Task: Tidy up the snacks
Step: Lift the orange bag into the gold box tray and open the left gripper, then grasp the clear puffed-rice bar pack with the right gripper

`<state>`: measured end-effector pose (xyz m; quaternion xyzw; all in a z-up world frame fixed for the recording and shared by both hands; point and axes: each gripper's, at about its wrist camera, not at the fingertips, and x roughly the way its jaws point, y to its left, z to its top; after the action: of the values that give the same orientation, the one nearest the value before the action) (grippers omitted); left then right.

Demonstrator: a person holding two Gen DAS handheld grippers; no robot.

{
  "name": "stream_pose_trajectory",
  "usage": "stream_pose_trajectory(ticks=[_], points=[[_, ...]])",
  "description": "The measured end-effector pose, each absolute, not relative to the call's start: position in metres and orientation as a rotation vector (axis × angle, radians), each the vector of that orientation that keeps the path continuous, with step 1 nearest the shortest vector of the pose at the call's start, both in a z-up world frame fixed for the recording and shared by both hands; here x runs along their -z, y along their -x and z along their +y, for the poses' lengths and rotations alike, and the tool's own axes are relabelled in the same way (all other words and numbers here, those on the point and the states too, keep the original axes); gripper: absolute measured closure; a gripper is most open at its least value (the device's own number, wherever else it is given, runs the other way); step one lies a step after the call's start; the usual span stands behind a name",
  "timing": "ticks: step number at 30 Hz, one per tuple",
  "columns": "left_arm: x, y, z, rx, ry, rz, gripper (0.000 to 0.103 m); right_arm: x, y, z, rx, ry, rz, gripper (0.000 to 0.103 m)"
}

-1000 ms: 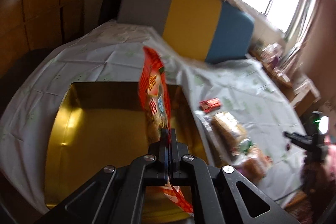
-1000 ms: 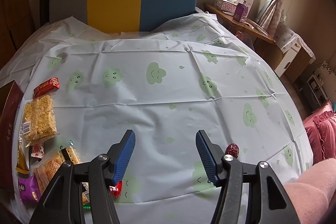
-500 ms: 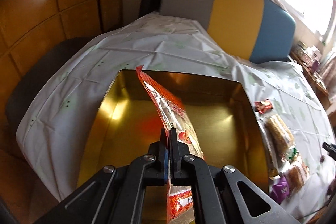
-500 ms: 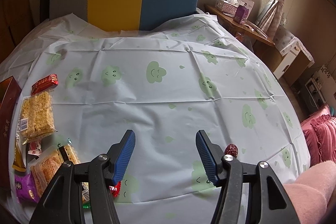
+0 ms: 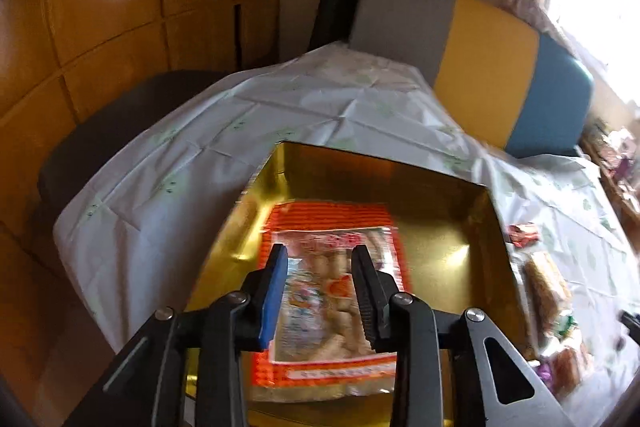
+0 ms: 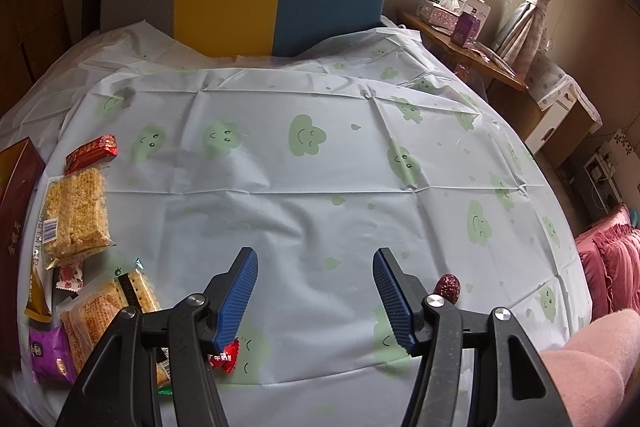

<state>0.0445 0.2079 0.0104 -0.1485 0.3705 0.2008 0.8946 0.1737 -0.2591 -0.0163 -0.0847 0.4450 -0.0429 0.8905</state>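
Now: large orange-bordered clear snack bag (image 5: 332, 287) lying flat on floor of gold-lined open cardboard box (image 5: 452, 211), nothing pinching it. Left gripper (image 5: 320, 291) above the bag, jaws opening, pads clear of the bag. Right gripper (image 6: 316, 291) spread halfway over cloud-print pale tablecloth (image 6: 320, 163), empty. Just right of box: small red wrapped bar (image 6: 92, 154), yellow puffed-rice cake pack (image 6: 76, 215), purple packet (image 6: 50, 353). Red date (image 6: 449, 285) well right of box, beside right gripper.

Gold-lined box (image 5: 448, 211), orange-red striped snack packet (image 5: 332, 223), pale tablecloth (image 6: 320, 187) with green smiling clouds
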Motion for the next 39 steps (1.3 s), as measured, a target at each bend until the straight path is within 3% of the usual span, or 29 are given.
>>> stream_pose_trajectory(ticks=[22, 26, 33, 39], points=[[0.017, -0.02, 0.008, 0.287, 0.032, 0.843, 0.069, 0.034, -0.161, -0.206, -0.28, 0.13, 1.039, 0.042], [0.029, -0.018, -0.009, 0.345, 0.031, 0.878, 0.069, 0.033, -0.16, -0.189, -0.368, 0.101, 1.066, 0.042], [0.046, -0.01, -0.011, 0.388, 0.038, 0.919, 0.069, 0.033, -0.18, -0.139, -0.476, 0.123, 1.08, 0.029], [0.058, -0.011, -0.008, 0.394, 0.063, 0.943, 0.069, 0.044, -0.21, -0.102, -0.492, 0.194, 1.106, 0.028]])
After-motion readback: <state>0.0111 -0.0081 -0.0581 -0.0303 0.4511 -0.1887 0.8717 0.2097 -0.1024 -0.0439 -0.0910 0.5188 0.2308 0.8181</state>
